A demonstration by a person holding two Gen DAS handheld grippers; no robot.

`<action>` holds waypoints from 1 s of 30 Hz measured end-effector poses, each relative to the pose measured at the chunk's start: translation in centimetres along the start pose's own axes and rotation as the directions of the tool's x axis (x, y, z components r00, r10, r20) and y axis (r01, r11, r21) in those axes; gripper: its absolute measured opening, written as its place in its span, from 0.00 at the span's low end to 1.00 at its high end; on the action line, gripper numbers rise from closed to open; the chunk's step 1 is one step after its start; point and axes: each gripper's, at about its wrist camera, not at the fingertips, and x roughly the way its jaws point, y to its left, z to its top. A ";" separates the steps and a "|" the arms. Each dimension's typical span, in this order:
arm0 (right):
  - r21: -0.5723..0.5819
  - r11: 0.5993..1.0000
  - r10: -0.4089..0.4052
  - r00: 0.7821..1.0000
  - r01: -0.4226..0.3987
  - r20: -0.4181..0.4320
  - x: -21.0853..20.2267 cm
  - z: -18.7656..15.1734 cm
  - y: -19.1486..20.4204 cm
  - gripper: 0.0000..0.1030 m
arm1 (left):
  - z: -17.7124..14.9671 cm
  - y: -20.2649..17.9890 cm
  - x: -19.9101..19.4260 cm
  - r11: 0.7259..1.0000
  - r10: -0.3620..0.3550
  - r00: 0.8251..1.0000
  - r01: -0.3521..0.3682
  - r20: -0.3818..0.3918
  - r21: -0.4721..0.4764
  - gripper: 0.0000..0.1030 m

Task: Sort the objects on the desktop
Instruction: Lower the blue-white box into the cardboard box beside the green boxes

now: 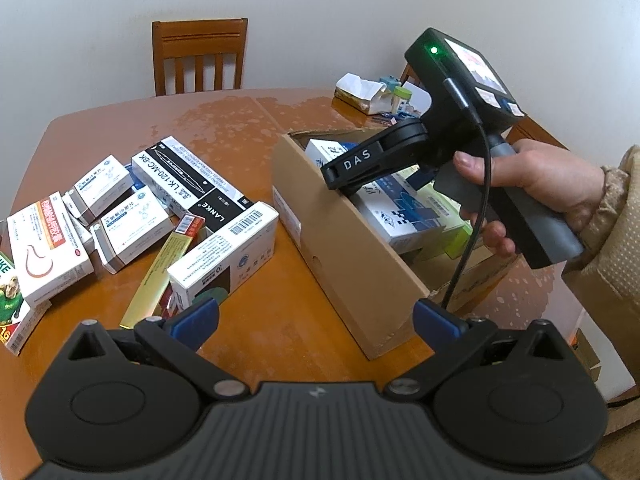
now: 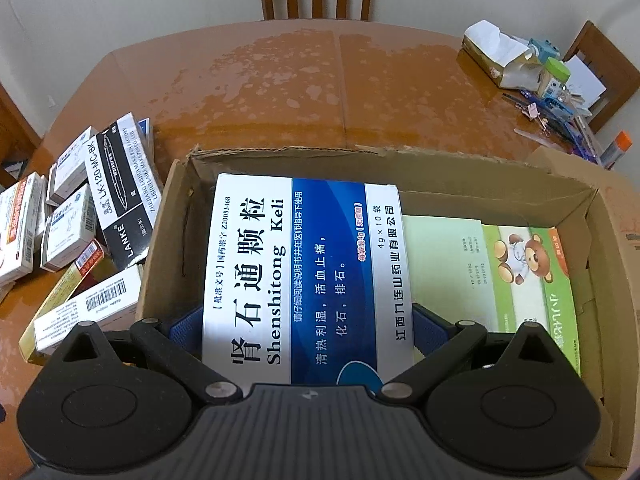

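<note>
A white-and-blue medicine box (image 2: 288, 272) hangs inside the open cardboard box (image 2: 160, 240), with my right gripper (image 2: 310, 330) shut on its two long sides. Green and bear-printed boxes (image 2: 528, 272) lie to its right in the carton. In the left wrist view a hand holds the right gripper (image 1: 352, 180) over the cardboard box (image 1: 340, 248). My left gripper (image 1: 316, 320) is open above the table, with nothing between its fingers, just left of the carton's near corner. Several loose medicine boxes lie piled at the left, among them a black-and-white LANKE box (image 1: 188, 176).
The wooden table (image 2: 280, 92) has a bare, blotchy stretch behind the carton. A tissue box (image 2: 492, 52), a green-capped bottle (image 2: 554, 76) and pens clutter the far right corner. Wooden chairs (image 1: 199, 56) stand against the far edge.
</note>
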 end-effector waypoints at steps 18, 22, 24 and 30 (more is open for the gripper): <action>0.028 0.999 0.031 0.999 -0.030 -0.028 0.7 0.6 -0.5 0.99 | -0.1 0.9 -0.1 0.999 0.004 1.000 -0.004 0.015 -0.033 1.00; 0.026 0.999 0.031 0.999 -0.030 -0.030 0.8 0.7 -0.6 0.99 | -0.1 1.0 -0.2 0.999 0.005 1.000 -0.005 0.018 -0.037 1.00; 0.025 0.999 0.030 0.999 -0.029 -0.031 0.8 0.7 -0.6 0.99 | -0.1 1.0 -0.2 0.999 0.006 1.000 -0.005 0.019 -0.039 1.00; 0.041 0.999 0.023 0.999 -0.021 -0.030 0.5 0.1 -0.3 0.99 | -0.1 1.0 -0.1 0.999 0.007 1.000 -0.006 0.021 -0.039 1.00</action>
